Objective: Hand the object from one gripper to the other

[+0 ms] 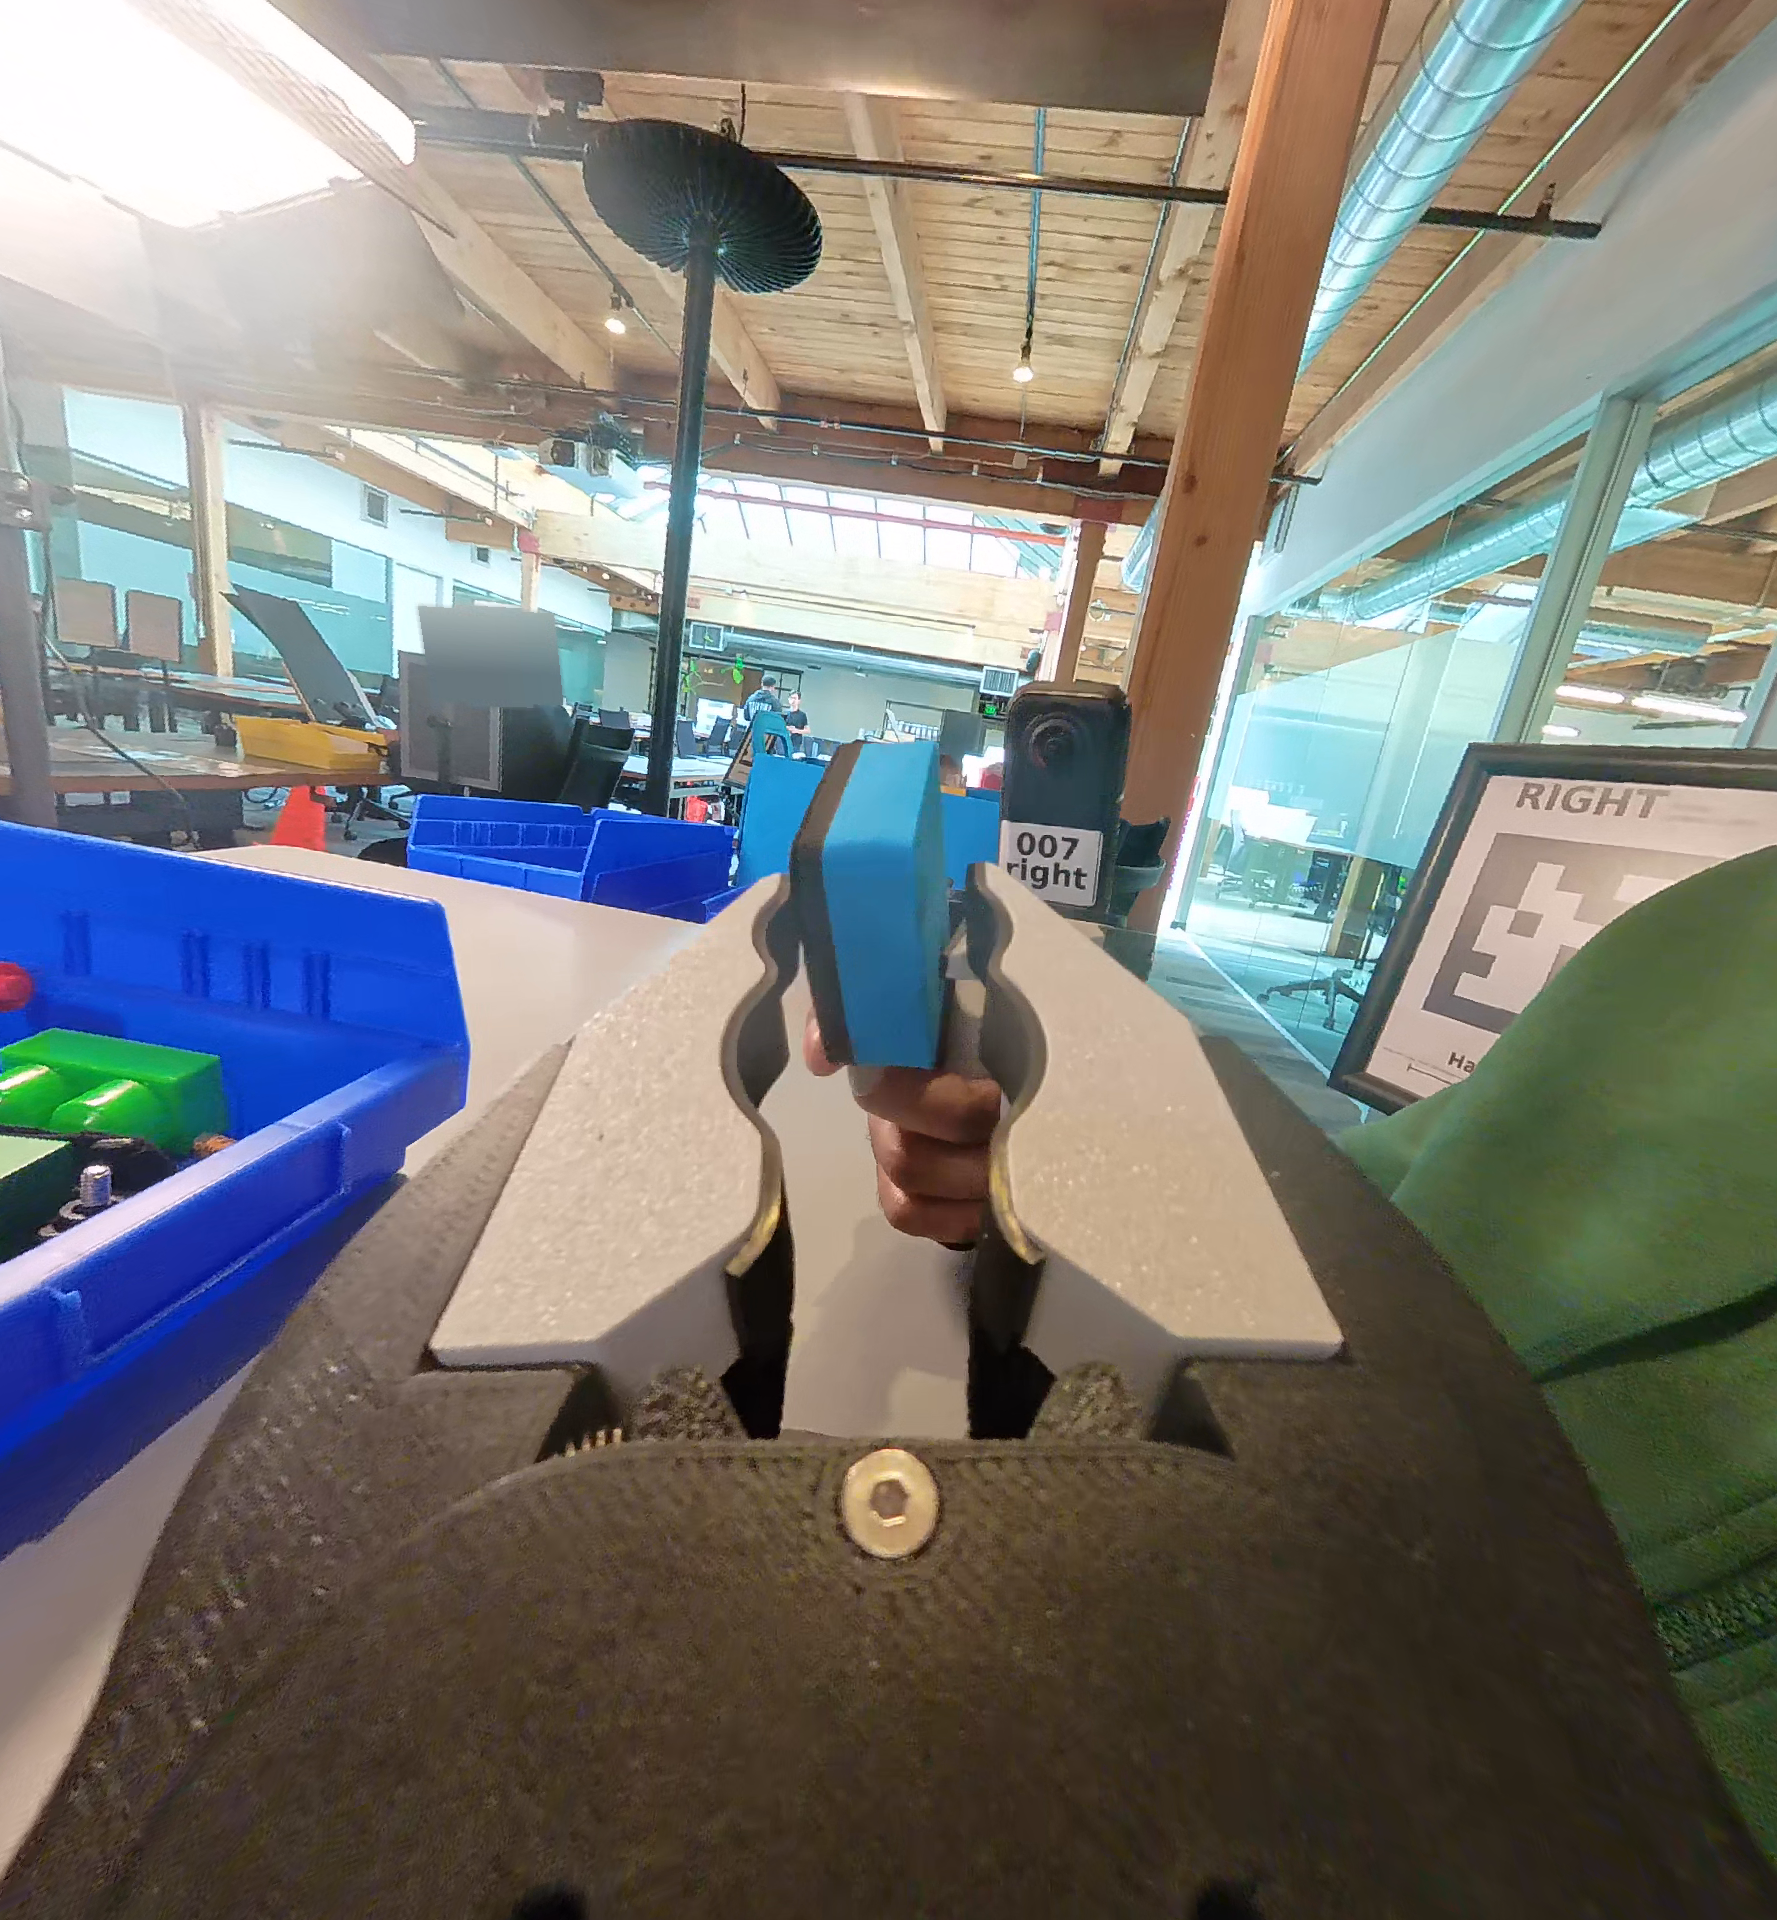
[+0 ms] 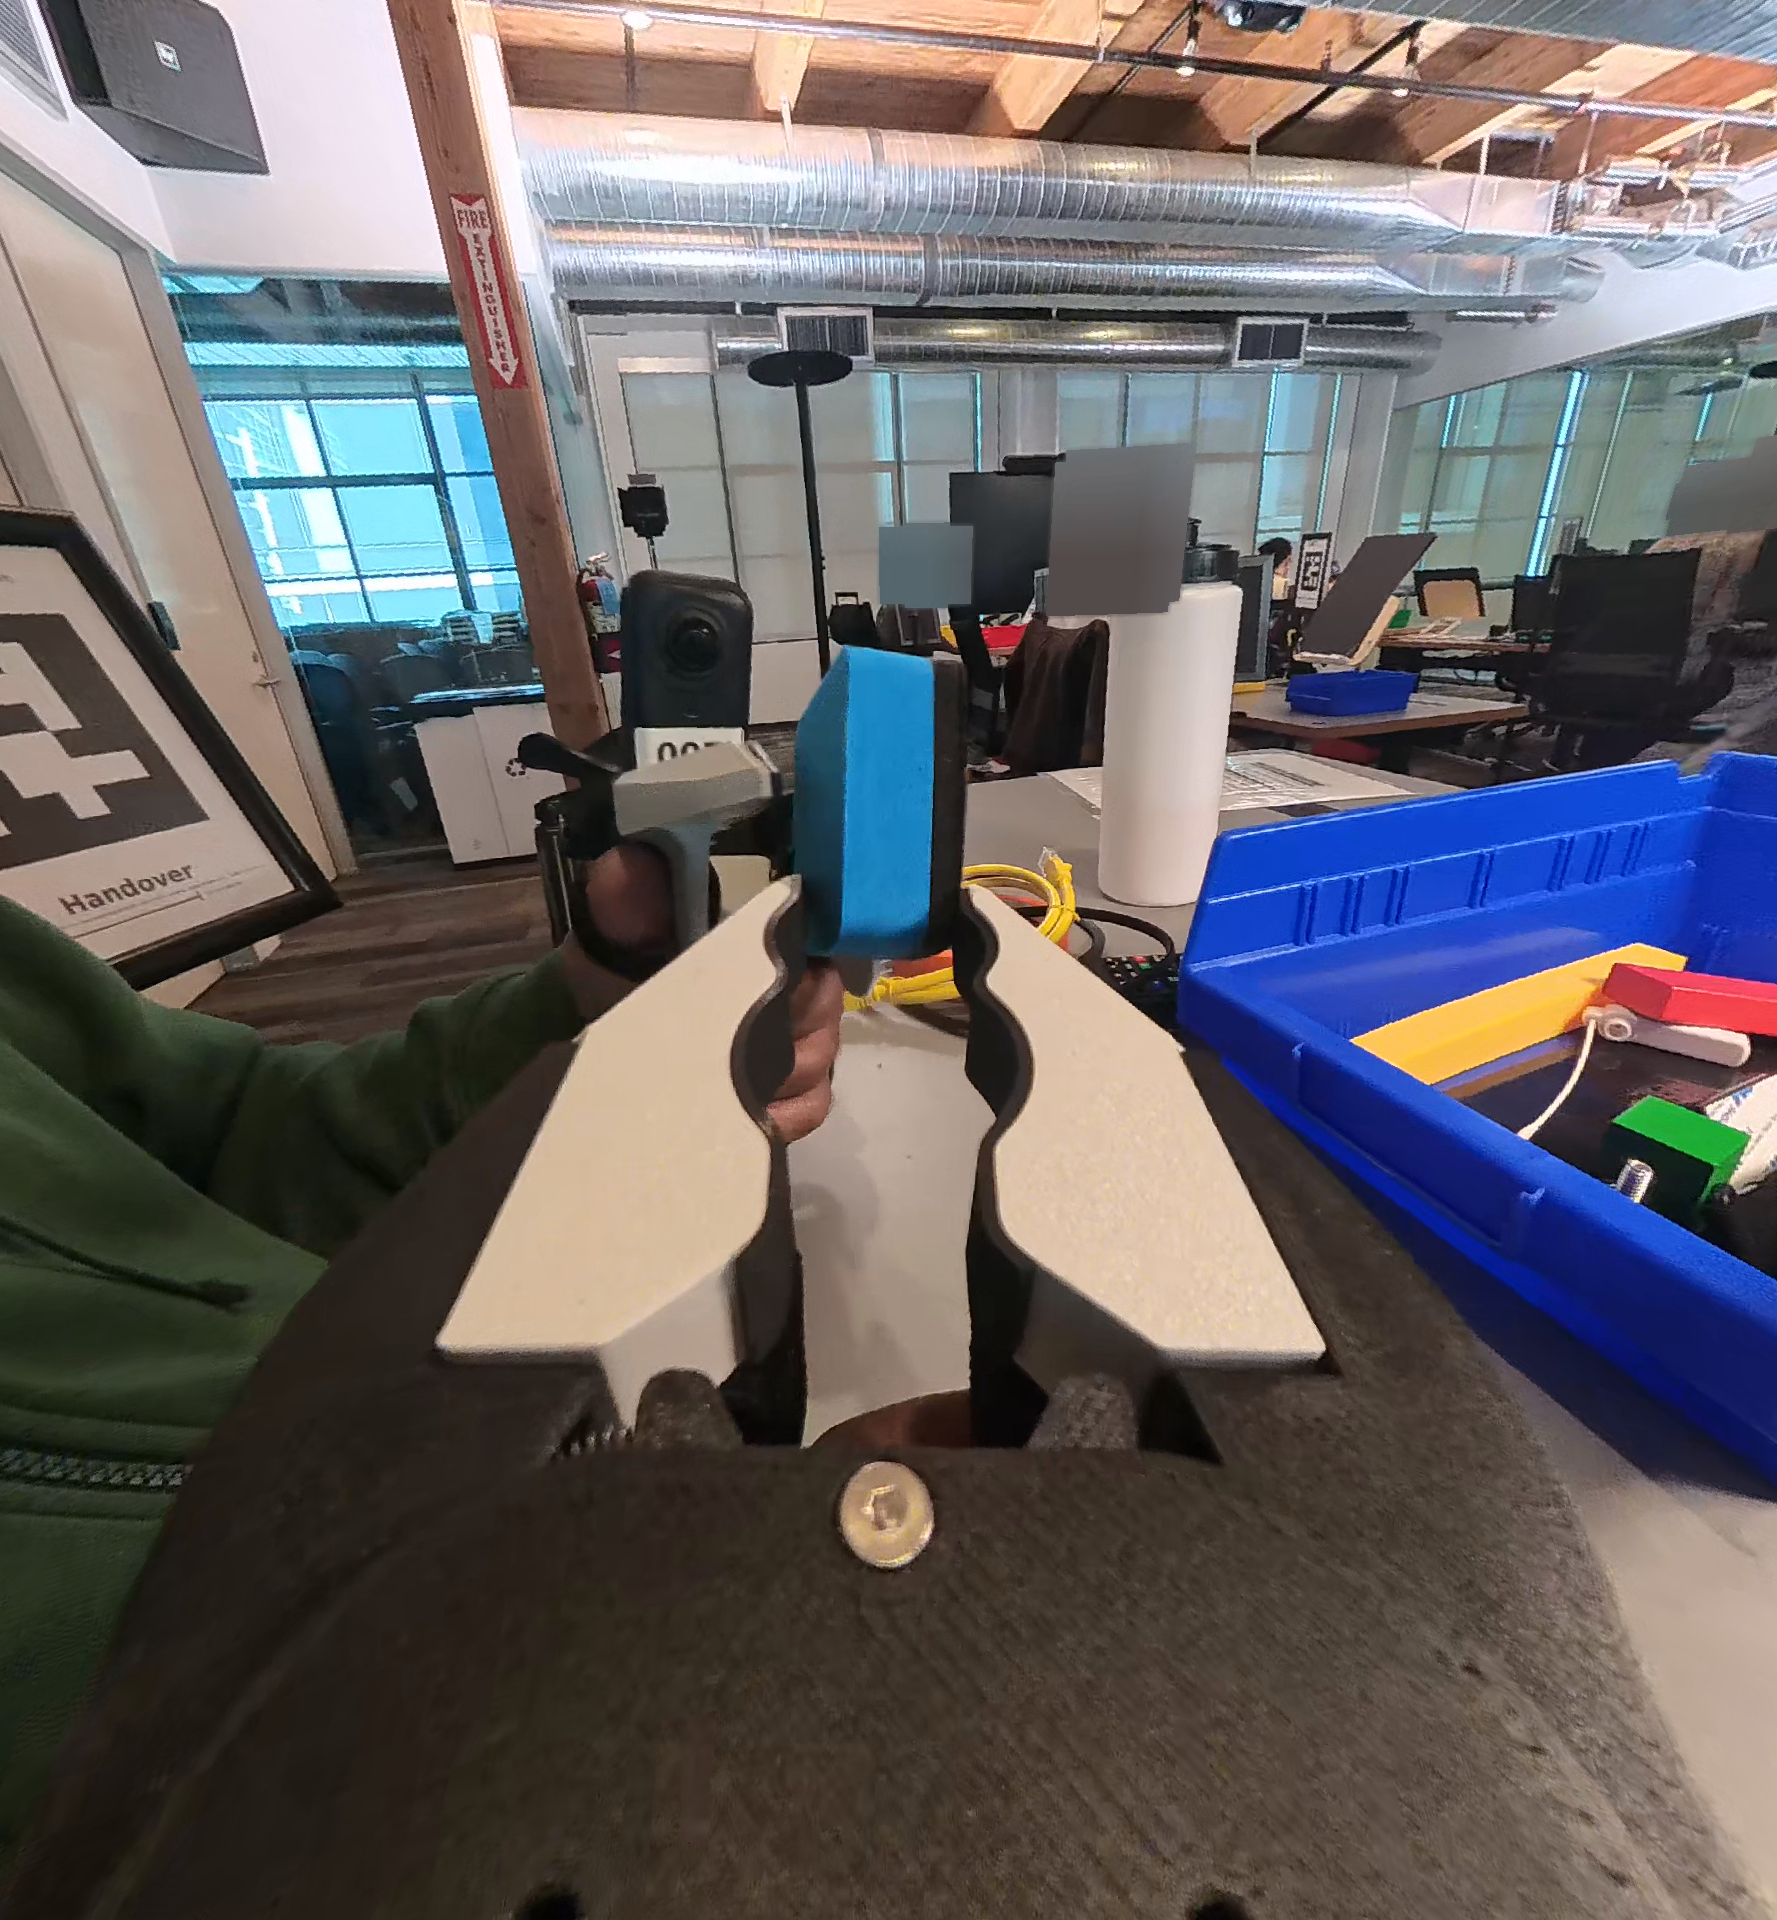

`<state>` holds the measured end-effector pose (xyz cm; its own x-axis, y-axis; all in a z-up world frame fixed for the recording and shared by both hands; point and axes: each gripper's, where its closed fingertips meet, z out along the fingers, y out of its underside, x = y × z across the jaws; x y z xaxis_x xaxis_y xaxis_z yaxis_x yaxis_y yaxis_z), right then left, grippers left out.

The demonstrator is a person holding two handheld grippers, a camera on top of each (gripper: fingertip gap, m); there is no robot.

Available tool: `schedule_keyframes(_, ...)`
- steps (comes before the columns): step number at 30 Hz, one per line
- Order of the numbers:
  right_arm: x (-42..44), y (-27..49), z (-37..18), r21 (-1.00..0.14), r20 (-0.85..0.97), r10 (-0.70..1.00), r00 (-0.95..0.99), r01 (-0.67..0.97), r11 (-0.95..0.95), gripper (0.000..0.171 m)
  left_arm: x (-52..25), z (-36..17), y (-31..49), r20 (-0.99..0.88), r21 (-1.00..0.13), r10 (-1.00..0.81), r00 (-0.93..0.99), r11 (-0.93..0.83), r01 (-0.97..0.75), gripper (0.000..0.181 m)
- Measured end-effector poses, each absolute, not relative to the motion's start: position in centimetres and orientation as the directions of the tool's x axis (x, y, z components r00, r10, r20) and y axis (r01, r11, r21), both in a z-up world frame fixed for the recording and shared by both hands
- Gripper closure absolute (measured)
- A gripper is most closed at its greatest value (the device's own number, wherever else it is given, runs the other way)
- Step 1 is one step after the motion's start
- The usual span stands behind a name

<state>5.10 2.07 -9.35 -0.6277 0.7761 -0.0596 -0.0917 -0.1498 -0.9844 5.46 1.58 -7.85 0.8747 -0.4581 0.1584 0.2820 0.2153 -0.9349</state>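
Both tools pinch the blue block [image 1: 879, 914] | left tool [image 1: 879, 904], right tool [image 2: 879, 914] | bin [image 2: 1383, 935] at 3 o'clock

Both views are bright and evenly lit. In the left wrist view a ceiling light panel [image 1: 136, 104] at the upper left blows out to pure white and washes haze over the beams beside it. In the right wrist view daylight comes through the far windows [image 2: 364, 499]. Wide-angle distortion bends straight lines, such as the wooden post [image 1: 1248, 468], near the edges. The near claw bodies and far corners look soft; shadows on the worktop [image 2: 884, 1143] are faint.
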Motion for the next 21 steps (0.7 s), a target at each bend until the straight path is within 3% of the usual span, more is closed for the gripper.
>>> schedule_keyframes(6,5.4,2.0,-8.9,-0.979,-0.073,0.764,-0.641,-0.102,-0.179,0.143,5.4,-7.8,1.5,0.132,-0.941,-0.451,0.883,0.225,0.255,0.158)
schedule_keyframes(8,5.4,2.3,-8.7,-0.974,-0.087,0.764,-0.639,-0.107,-0.2,0.135,5.5,-7.9,1.5,0.131,-0.942,-0.452,0.882,0.219,0.253,0.158)
schedule_keyframes(16,5.3,2.7,-8.6,-0.975,-0.074,0.784,-0.616,-0.121,-0.187,0.144,5.3,-7.9,1.6,0.162,-0.936,-0.455,0.876,0.21,0.283,0.15)
schedule_keyframes(21,5.5,2.8,-8.2,-0.966,-0.098,0.769,-0.632,-0.124,-0.225,0.138,5.6,-8.2,1.7,0.122,-0.95,-0.45,0.885,0.205,0.235,0.16)
